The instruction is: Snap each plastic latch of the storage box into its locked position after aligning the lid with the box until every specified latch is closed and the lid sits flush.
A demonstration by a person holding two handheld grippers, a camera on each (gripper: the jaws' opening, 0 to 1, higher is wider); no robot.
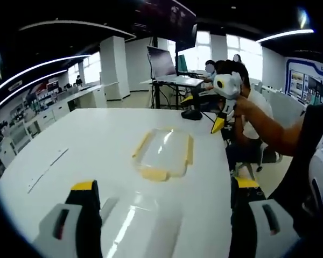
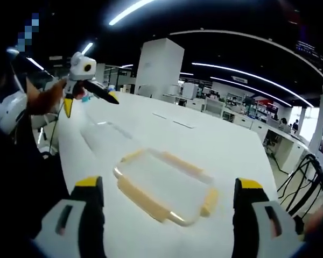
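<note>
The storage box (image 2: 164, 185) lies alone on the white table (image 2: 226, 145) with its yellow latches (image 2: 142, 200) seemingly unsnapped, both grippers (image 1: 164, 207) (image 2: 169, 207) wide, empty and well apart from it, so latching looks wholly undone

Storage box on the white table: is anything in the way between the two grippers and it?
No. The storage box lies alone on the white table, and both views show bare tabletop between the open jaws and the box. Another person's gripper hangs beyond the table's far edge, off to the side.
</note>
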